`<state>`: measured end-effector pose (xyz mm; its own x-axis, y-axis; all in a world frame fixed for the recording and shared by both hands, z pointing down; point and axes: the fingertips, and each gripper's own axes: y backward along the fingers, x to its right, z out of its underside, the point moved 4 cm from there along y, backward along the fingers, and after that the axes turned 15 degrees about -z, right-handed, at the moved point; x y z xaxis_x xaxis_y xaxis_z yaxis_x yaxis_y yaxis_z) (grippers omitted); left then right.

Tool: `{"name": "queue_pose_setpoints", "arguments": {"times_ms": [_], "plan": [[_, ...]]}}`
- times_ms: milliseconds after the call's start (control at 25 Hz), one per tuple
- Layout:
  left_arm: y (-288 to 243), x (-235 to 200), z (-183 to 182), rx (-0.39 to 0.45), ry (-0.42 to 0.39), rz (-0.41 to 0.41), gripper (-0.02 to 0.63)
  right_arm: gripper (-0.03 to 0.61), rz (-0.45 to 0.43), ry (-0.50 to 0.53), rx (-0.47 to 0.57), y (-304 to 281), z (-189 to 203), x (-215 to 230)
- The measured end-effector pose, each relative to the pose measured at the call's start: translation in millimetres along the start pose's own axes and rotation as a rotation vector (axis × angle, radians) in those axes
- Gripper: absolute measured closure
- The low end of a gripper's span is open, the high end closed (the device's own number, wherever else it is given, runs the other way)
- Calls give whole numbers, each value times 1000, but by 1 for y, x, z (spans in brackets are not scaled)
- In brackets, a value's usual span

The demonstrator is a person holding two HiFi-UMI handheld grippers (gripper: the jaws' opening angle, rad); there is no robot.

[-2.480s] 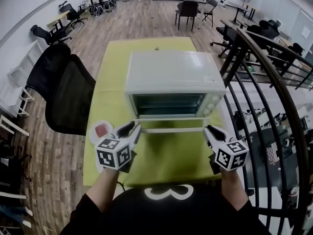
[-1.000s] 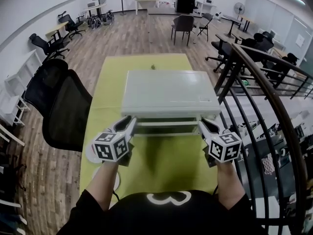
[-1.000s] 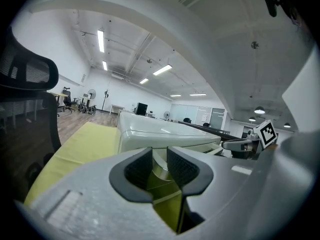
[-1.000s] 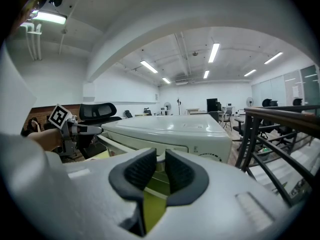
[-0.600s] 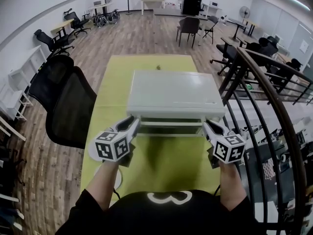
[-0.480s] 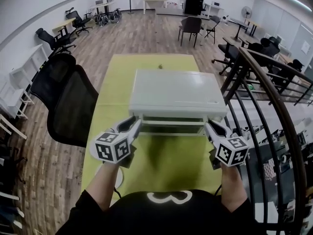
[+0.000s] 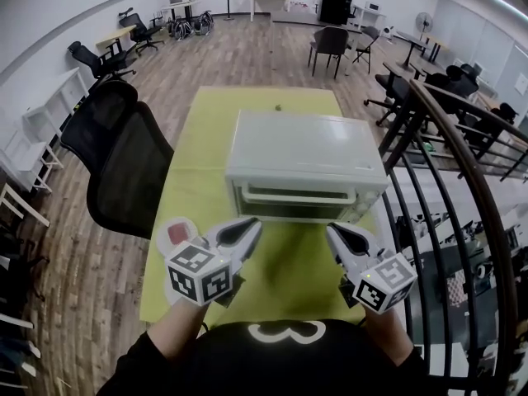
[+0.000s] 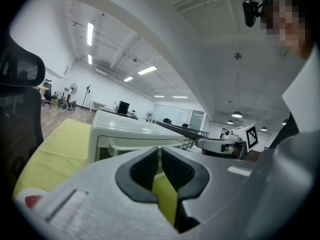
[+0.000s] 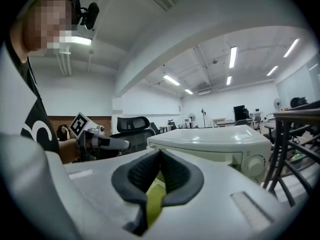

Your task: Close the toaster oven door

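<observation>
A cream-white metal toaster oven (image 7: 305, 143) sits in the middle of a yellow-green covered table (image 7: 206, 163). Its glass door (image 7: 299, 202) stands upright against the oven's front, with the handle bar along the top edge, so it looks closed.

Both grippers hang in front of the oven, clear of it and touching nothing. The left gripper (image 7: 239, 236) is off the oven's front left corner. Its jaws are closing, with only a thin slit left and nothing between them. The right gripper (image 7: 345, 242) is off the front right corner, its pads pressed together and empty.

A small white round dish with a red centre (image 7: 176, 231) lies just left of the left gripper. A black mesh office chair (image 7: 124, 163) stands to the oven's left and a dark metal railing (image 7: 445, 139) to its right.

The task seems done or nearly so. If the door is not fully seated, it could fall open again. A firm corrective push might slide the oven back on the cloth. A careless left gripper could knock the dish.
</observation>
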<state>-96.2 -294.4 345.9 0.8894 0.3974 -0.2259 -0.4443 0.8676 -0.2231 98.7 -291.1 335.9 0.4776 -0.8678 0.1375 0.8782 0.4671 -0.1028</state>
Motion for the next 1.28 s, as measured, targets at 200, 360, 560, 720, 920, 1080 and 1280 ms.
{"name": "queue_pose_setpoints", "arguments": {"times_ms": [200, 360, 560, 720, 920, 1080, 1280], "plan": [[13, 28, 4, 8, 7, 99, 603, 575, -73, -36, -2, -1, 9, -22], [19, 39, 8, 10, 5, 138, 603, 577, -107, -57, 9, 1, 11, -34], [21, 42, 15, 8, 3, 126, 603, 577, -113, -70, 27, 4, 17, -37], [21, 43, 20, 3, -17, 109, 603, 577, -98, -87, 38, 8, 21, -34], [20, 40, 20, 4, -11, 99, 603, 577, -83, -98, 31, 9, 25, -31], [21, 39, 16, 14, -12, 92, 603, 577, -88, -95, 26, 8, 21, -32], [18, 35, 15, 11, -11, 79, 603, 577, -94, -75, 25, 5, 16, -31]]}}
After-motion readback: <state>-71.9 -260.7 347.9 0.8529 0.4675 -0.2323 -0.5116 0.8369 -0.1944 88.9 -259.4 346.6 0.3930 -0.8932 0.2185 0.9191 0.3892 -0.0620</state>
